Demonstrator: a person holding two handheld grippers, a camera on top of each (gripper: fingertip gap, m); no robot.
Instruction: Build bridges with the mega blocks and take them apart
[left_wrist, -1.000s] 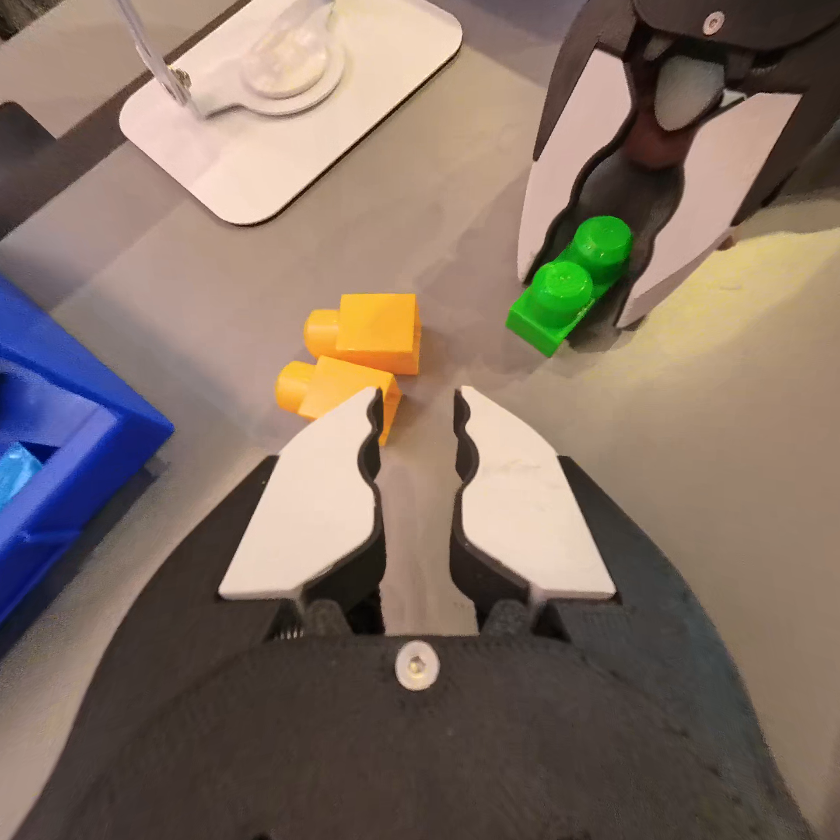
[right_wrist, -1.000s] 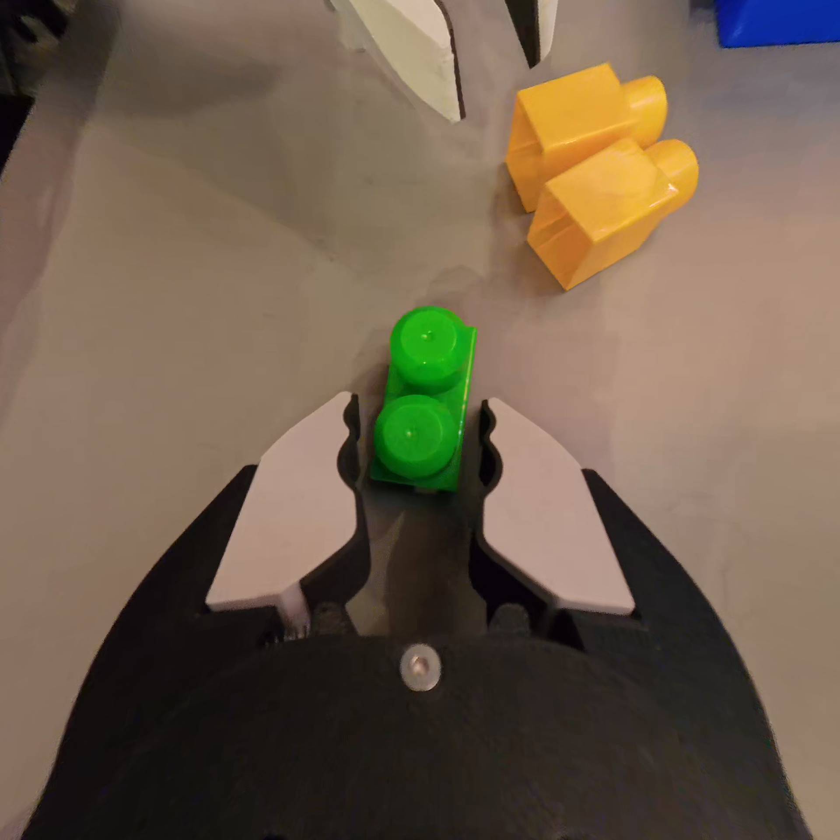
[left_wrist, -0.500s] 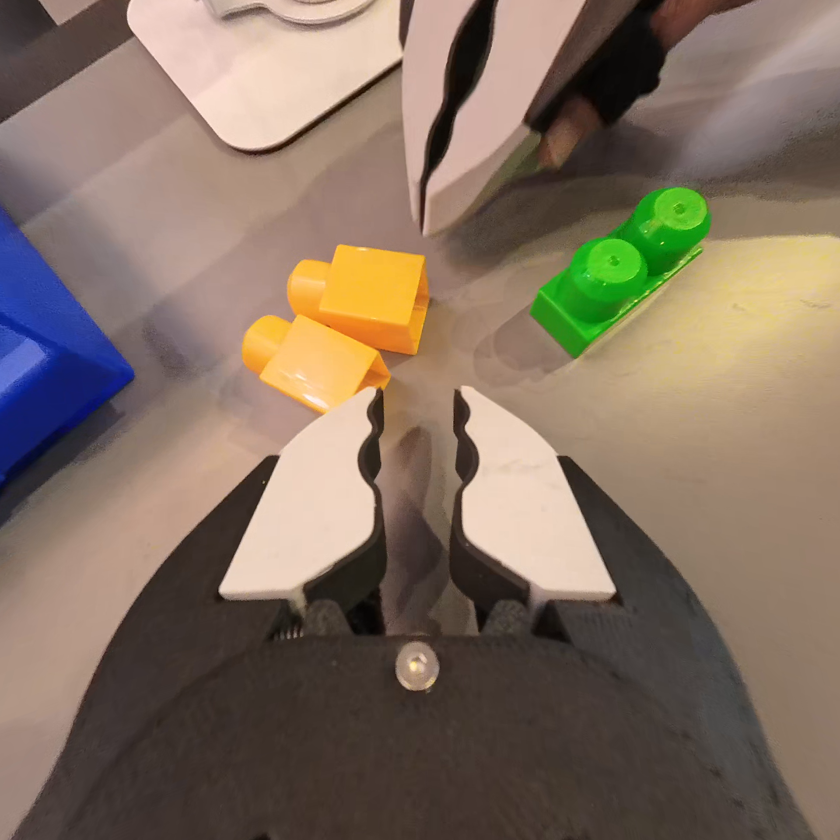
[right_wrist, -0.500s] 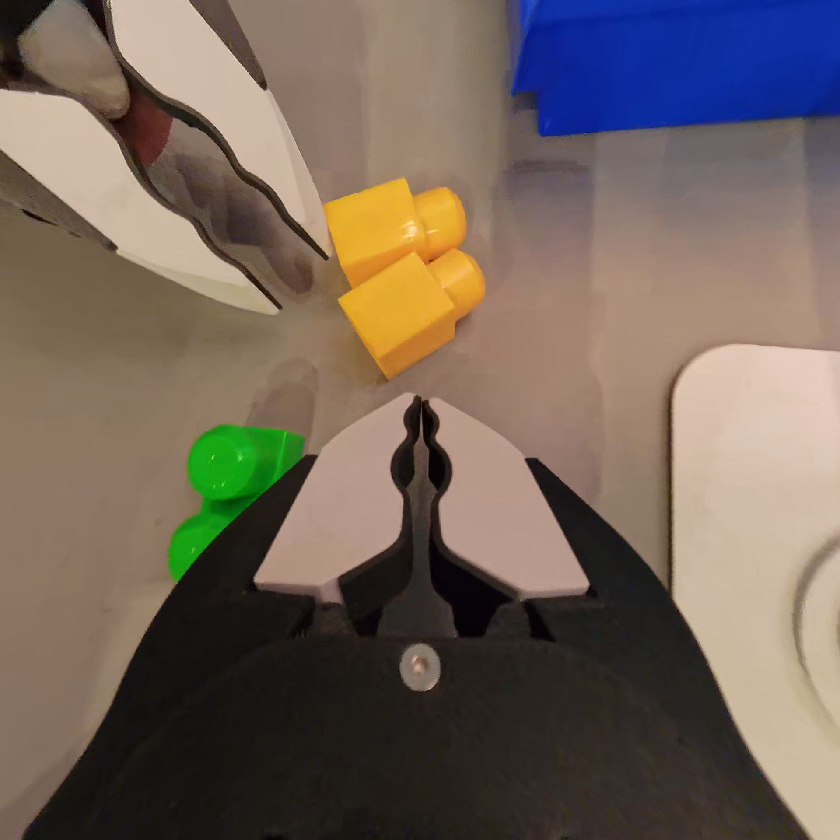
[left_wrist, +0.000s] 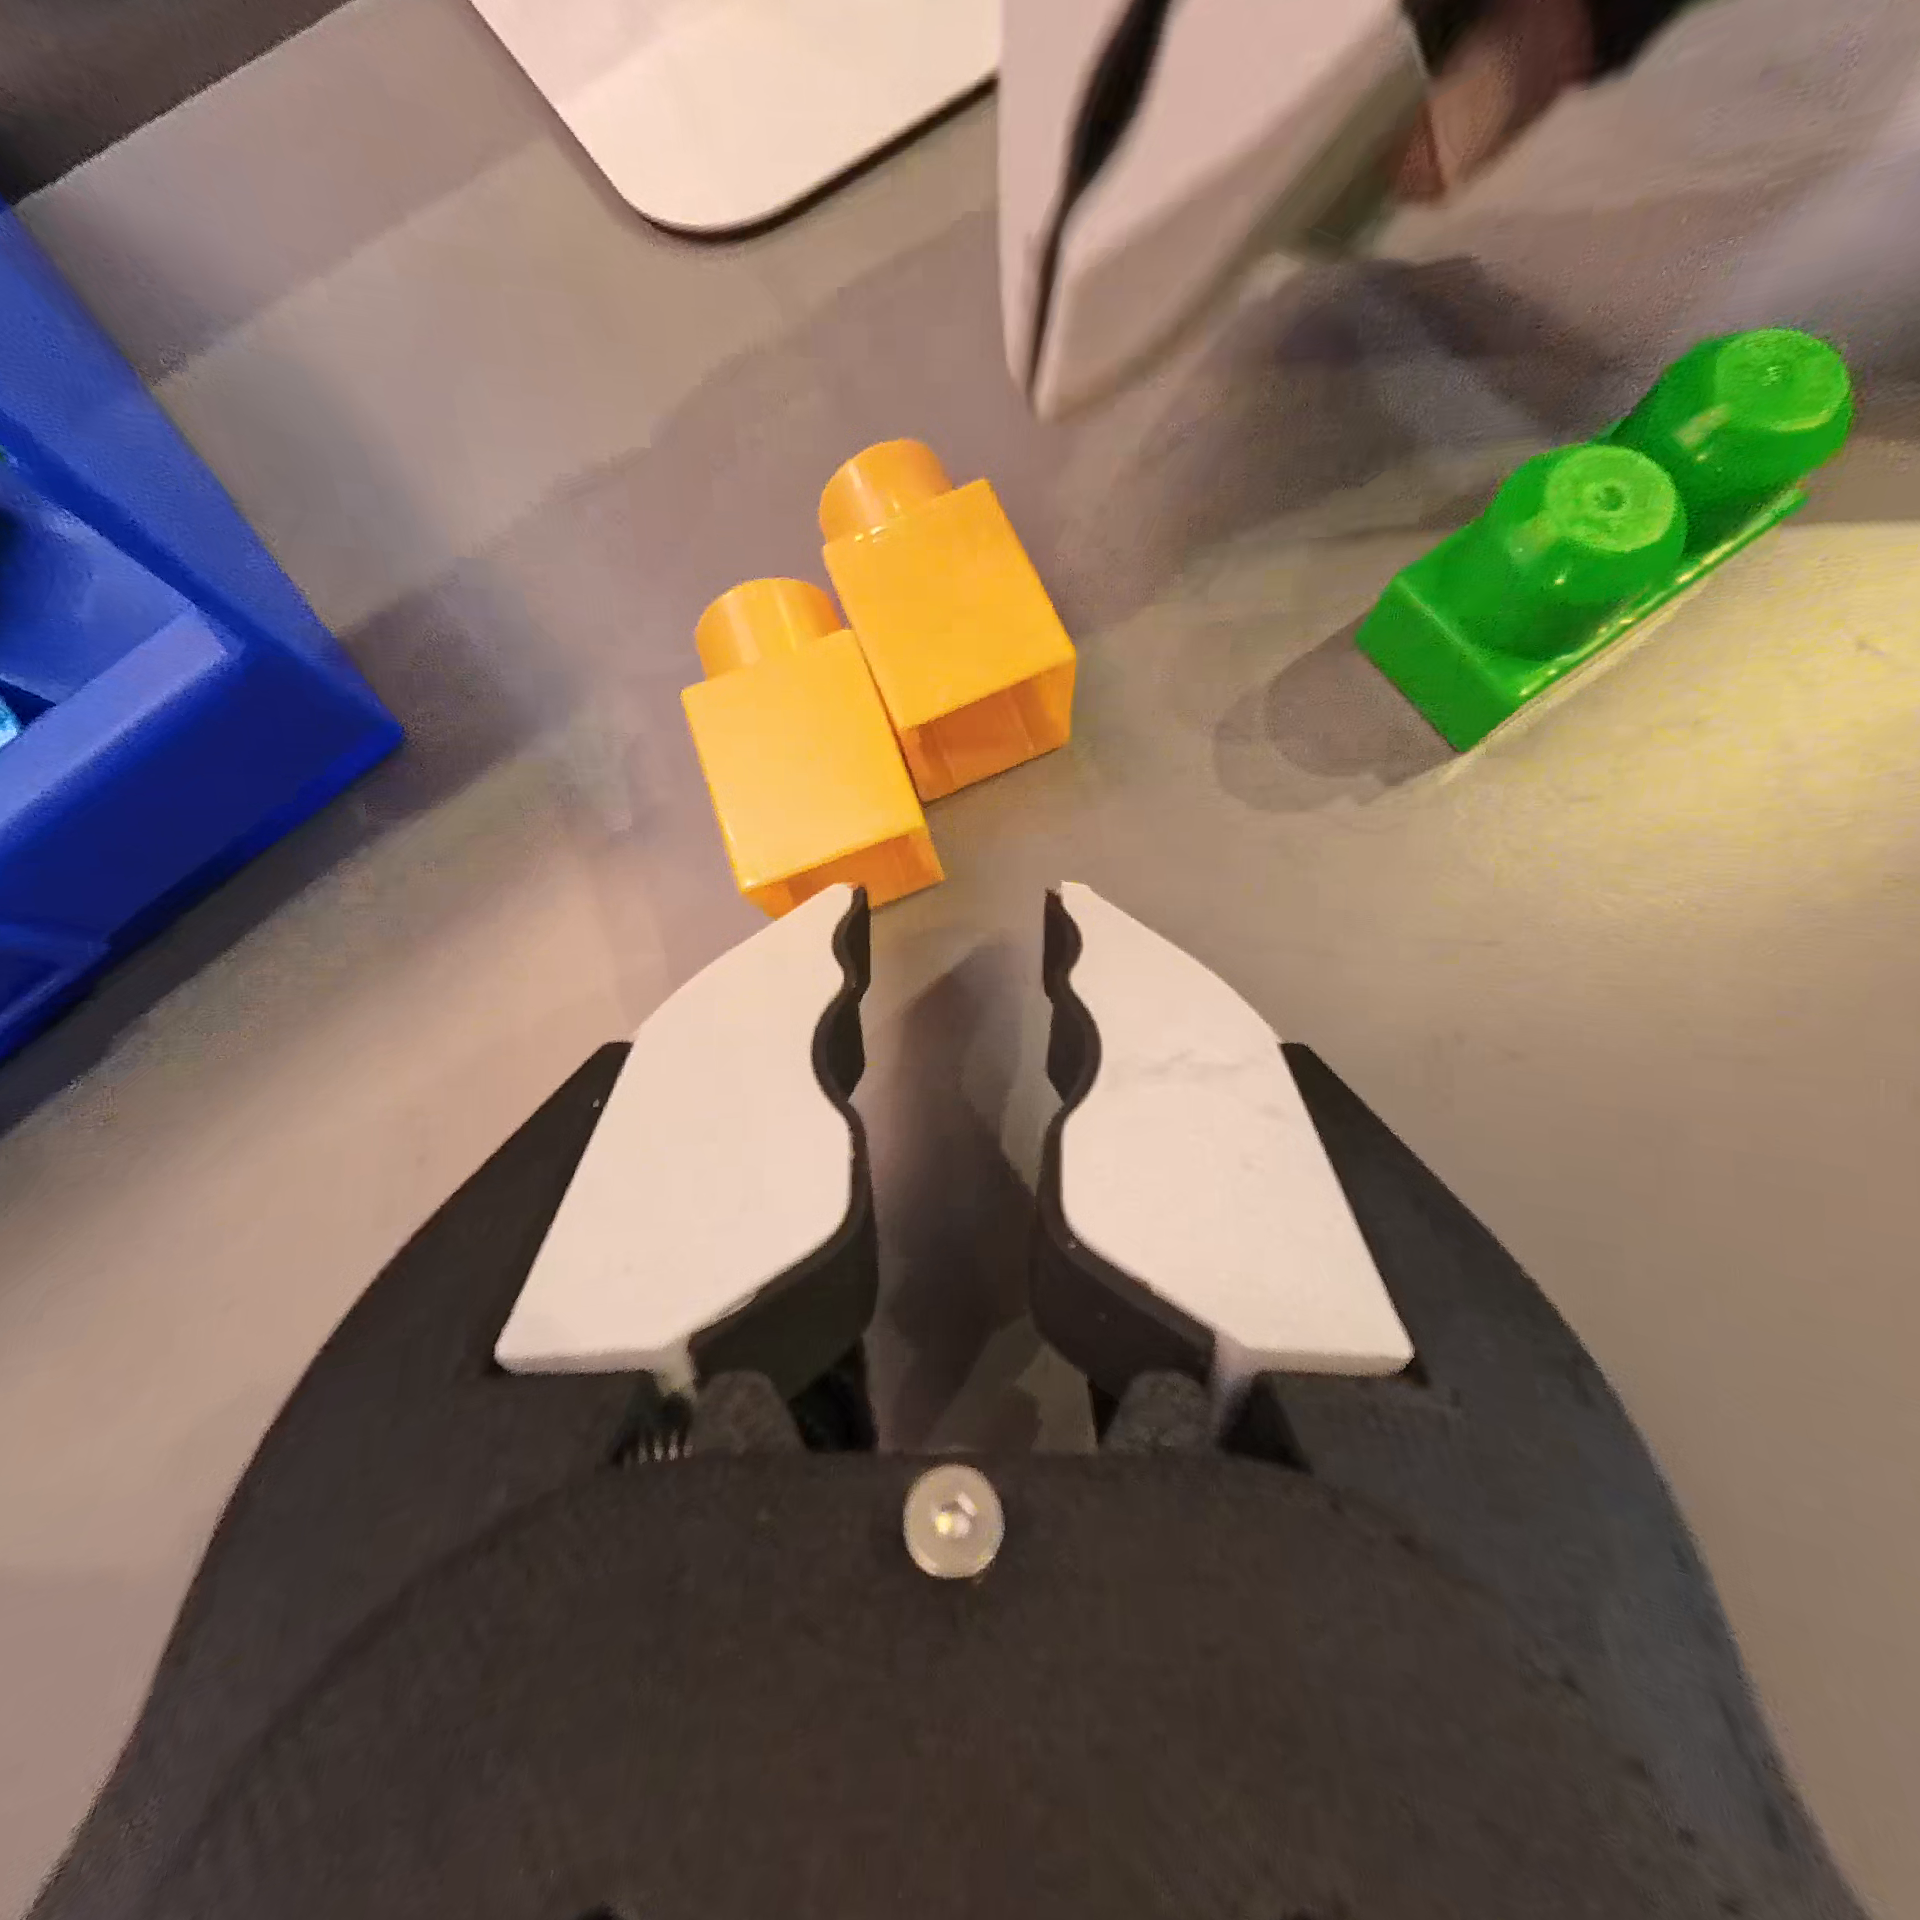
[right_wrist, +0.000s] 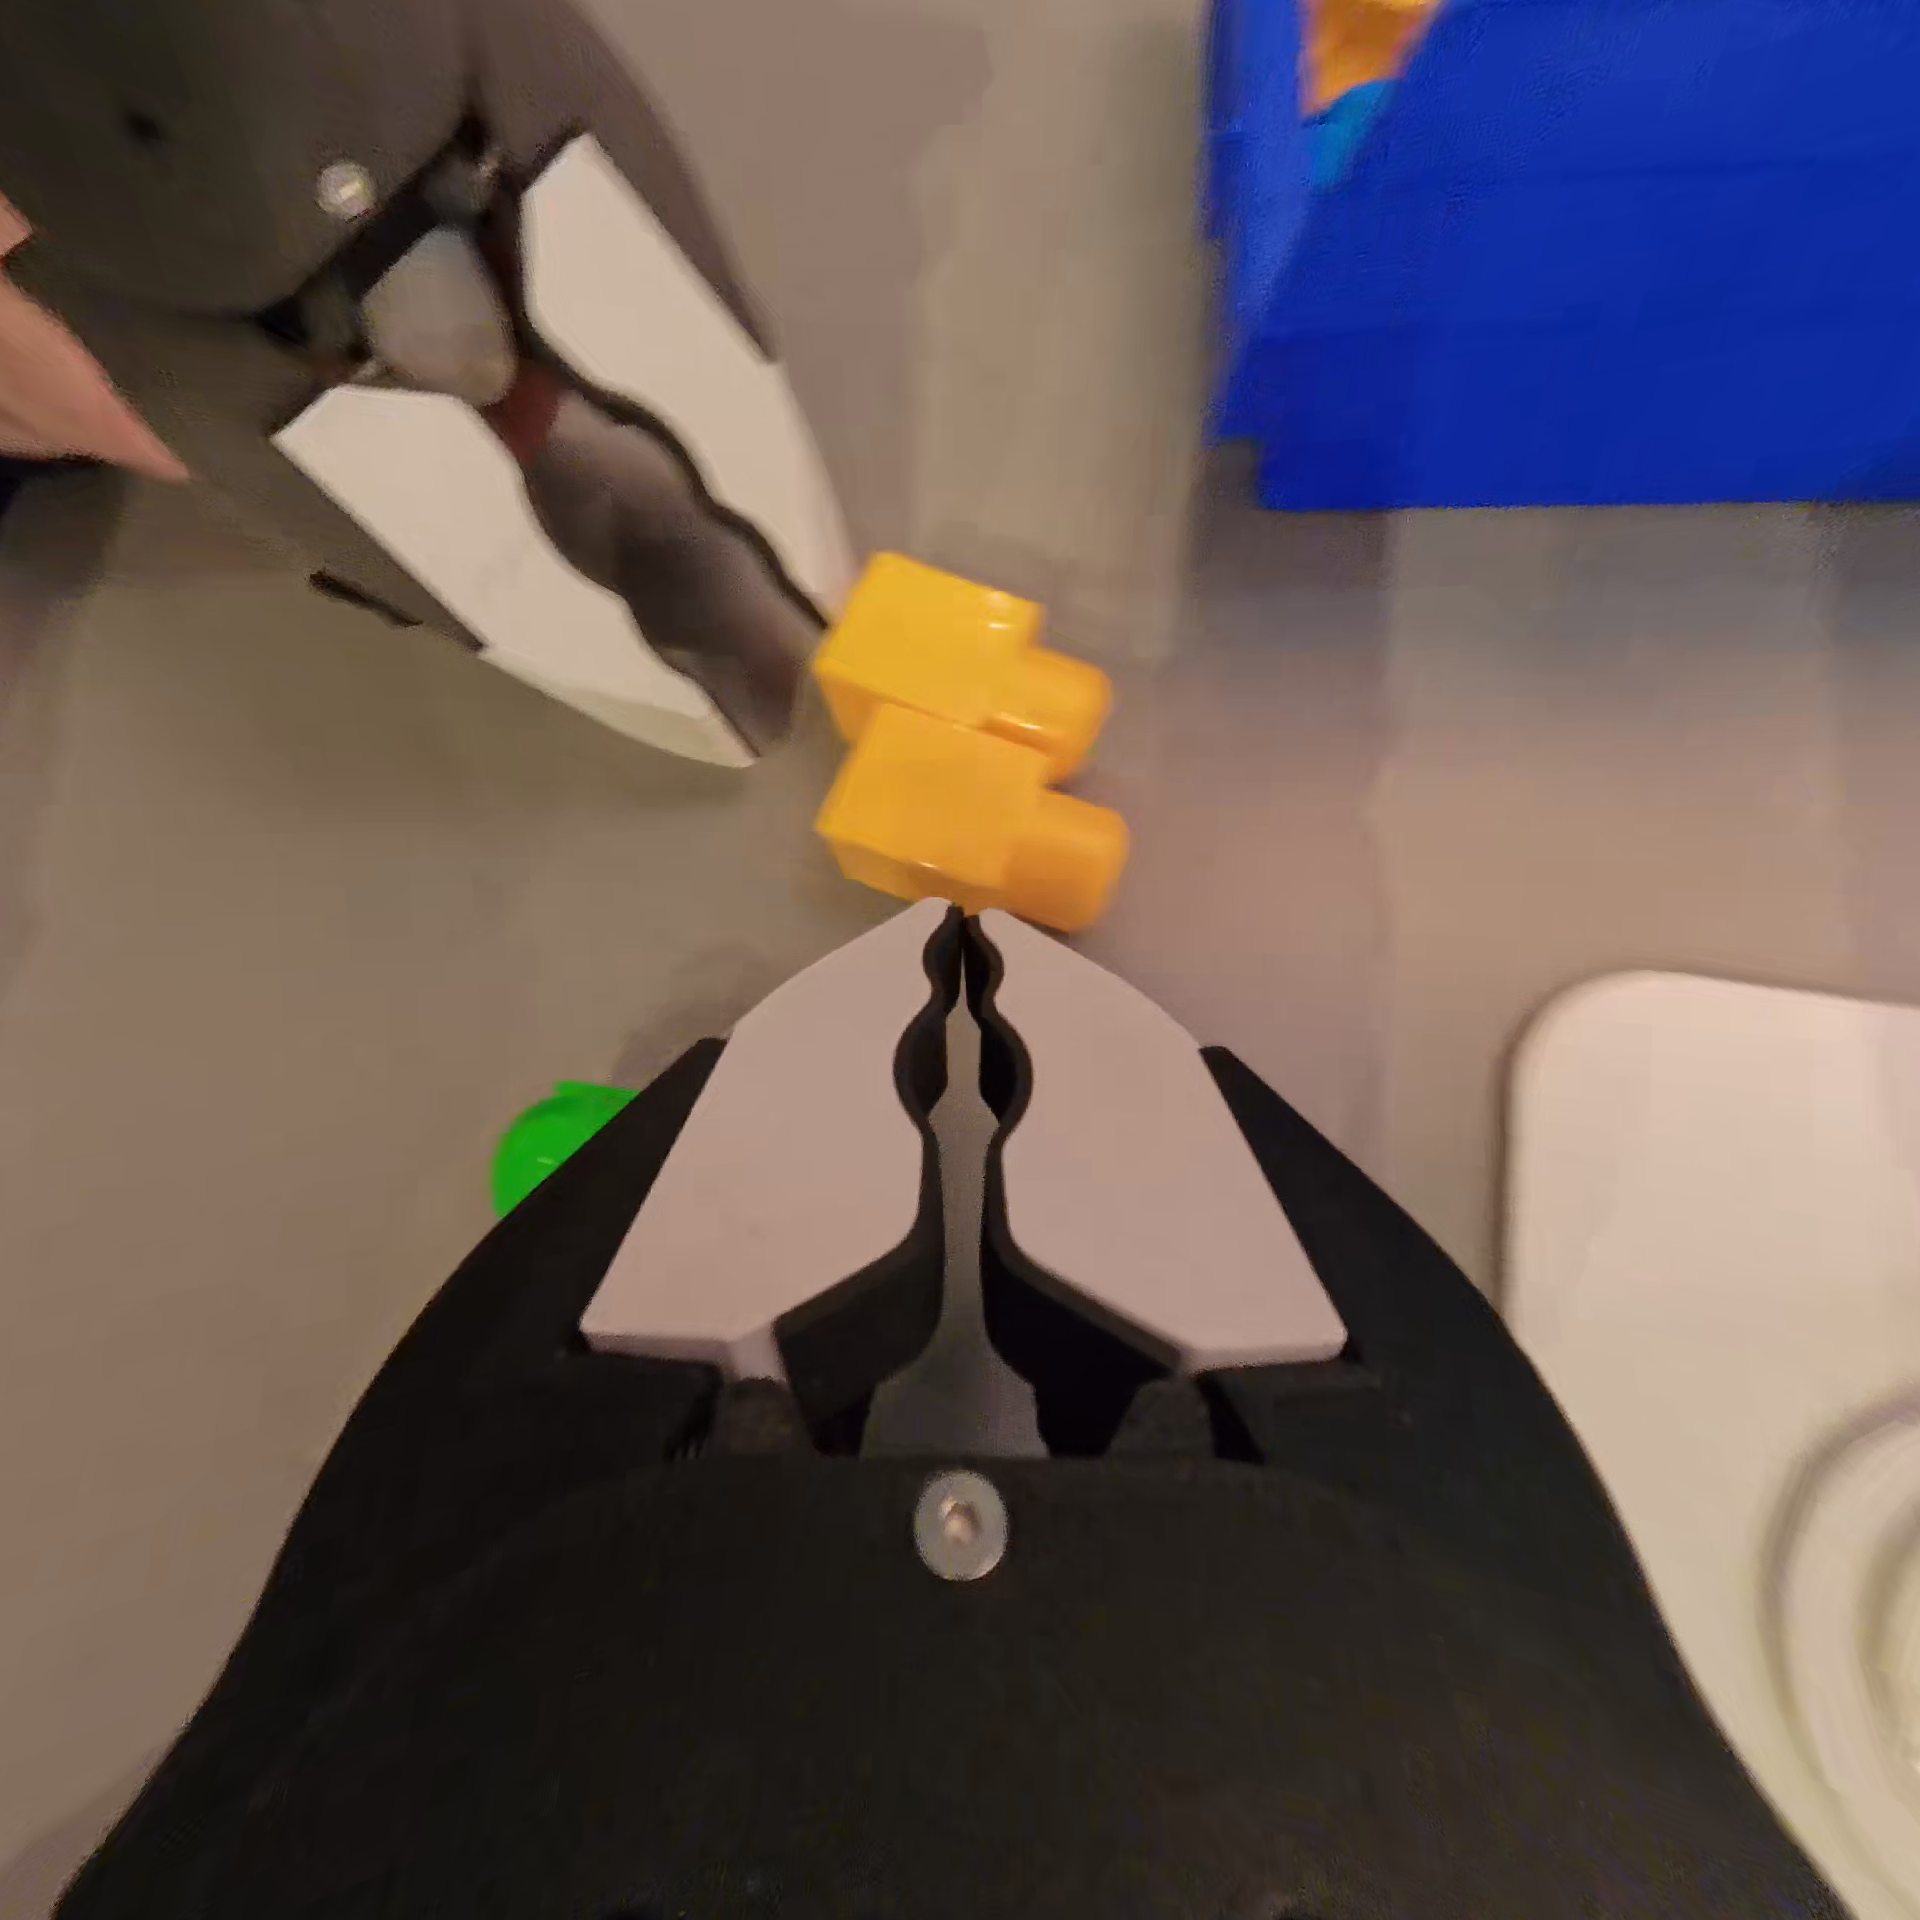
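Note:
Two yellow one-stud blocks (left_wrist: 878, 675) lie on their sides, side by side, on the grey table; they also show in the right wrist view (right_wrist: 966, 748). A green two-stud block (left_wrist: 1600, 551) lies to their right, its edge peeking out in the right wrist view (right_wrist: 551, 1138). My left gripper (left_wrist: 951, 904) is open and empty, its left fingertip at the nearer yellow block's open end. My right gripper (right_wrist: 958, 920) is shut with nothing between the pads, its tip right at the nearer yellow block. It also shows in the left wrist view (left_wrist: 1039, 395), above the blocks.
A blue bin (left_wrist: 125, 644) stands at the left, also in the right wrist view (right_wrist: 1558, 260), with coloured pieces inside. A white base plate (left_wrist: 748, 94) lies at the back, also in the right wrist view (right_wrist: 1714, 1351). A hand (right_wrist: 62, 405) shows at the left edge. Across from one pair of fingers to the other is roughly 8 centimeters.
My right gripper let go of the green block, shut on air and swung over to the yellow blocks. The yellow blocks have turned. My left gripper stayed open.

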